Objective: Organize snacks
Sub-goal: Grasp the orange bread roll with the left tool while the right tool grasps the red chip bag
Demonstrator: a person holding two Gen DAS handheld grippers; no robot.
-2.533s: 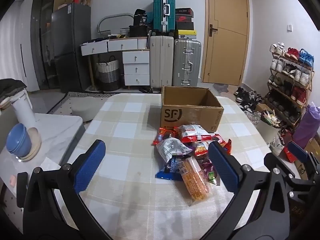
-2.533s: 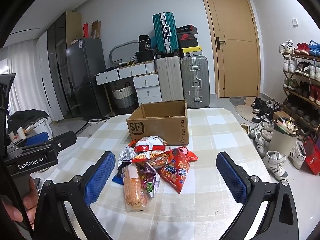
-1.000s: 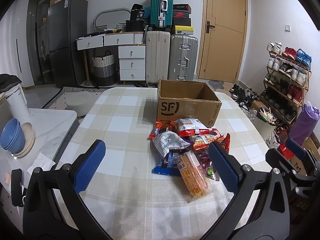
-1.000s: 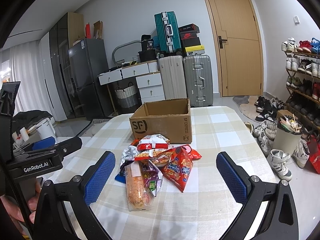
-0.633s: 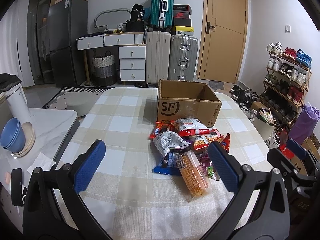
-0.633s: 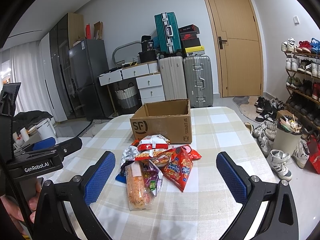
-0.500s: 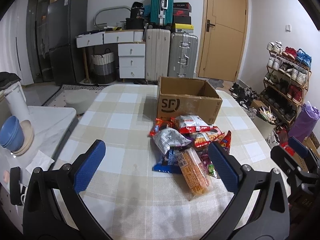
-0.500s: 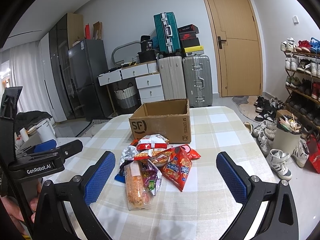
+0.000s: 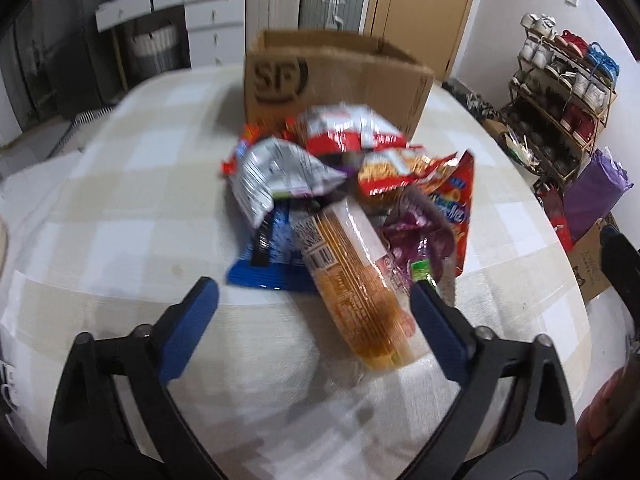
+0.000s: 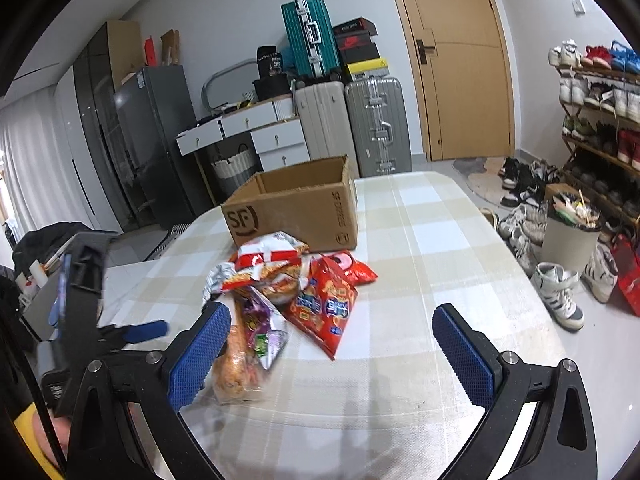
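Observation:
A pile of snack bags lies on the checked table in front of an open cardboard SF box. Nearest in the left wrist view is a long orange snack pack, with a silver bag, a blue bag and a red bag around it. My left gripper is open and empty, low over the table, its fingers on either side of the orange pack's near end. My right gripper is open and empty, just short of the red bag.
The left gripper's body shows at the left of the right wrist view. Past the table's right edge stand a shoe rack, a bin and loose shoes. Suitcases and drawers stand behind the box.
My left gripper has dropped fast and moved forward to the snack pile, now around the orange pack's near end. My right gripper has moved forward and lower toward the pile. Both stay open.

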